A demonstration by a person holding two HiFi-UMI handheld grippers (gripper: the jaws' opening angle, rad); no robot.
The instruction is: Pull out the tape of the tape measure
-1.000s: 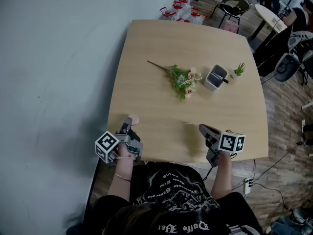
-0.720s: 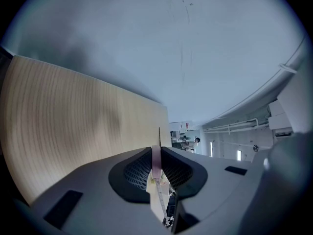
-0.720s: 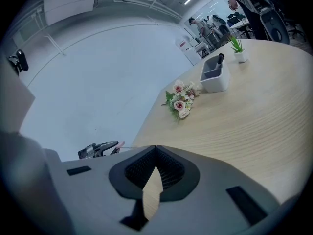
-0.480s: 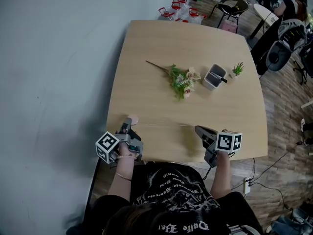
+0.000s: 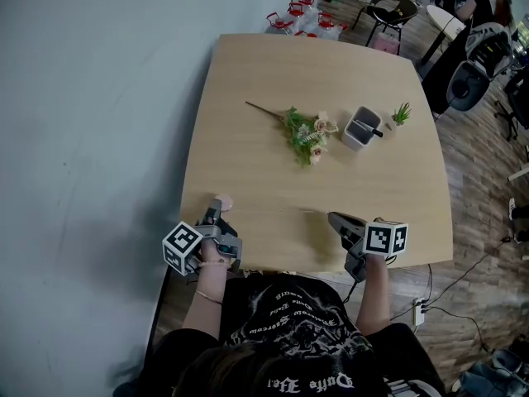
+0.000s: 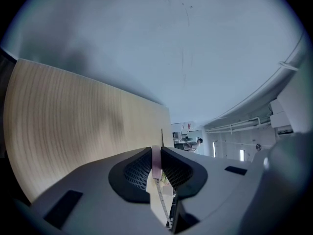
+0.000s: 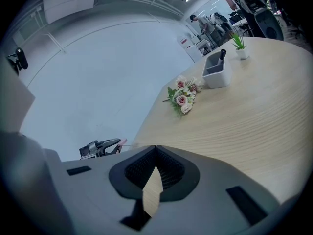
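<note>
1. the pull looks to be under way. the left gripper [image 5: 217, 211] is clamped on the pink tape measure [image 5: 225, 203], its jaws parted only by the slim case, at the near left edge of the tabletop [image 5: 273, 164].
2. the right gripper [image 5: 332, 217] has its jaws pressed fully together. the thin tape [image 5: 277, 210] runs straight into their tips, so i judge it pinches the tape's end. the tape spans the gap between the two grippers, just above the wood.
3. as i read it, the next move calls for holding the case steady and drawing the right gripper further to the right, in line with the tape. the pinch must stay firm, or the tape could slip free and spring back.
4. only the head view shows both grippers at once, well apart, with the tape stretched between them.
5. the left gripper view alone shows the pink case squeezed between the pads and printed marks on the tape beneath. the right gripper does not appear in it.
6. the right gripper view looks back across at the left gripper and the pink case. it also takes in the flowers [image 7: 182, 100] and pen holder [image 7: 215, 73], which lie well away from the work.
</note>
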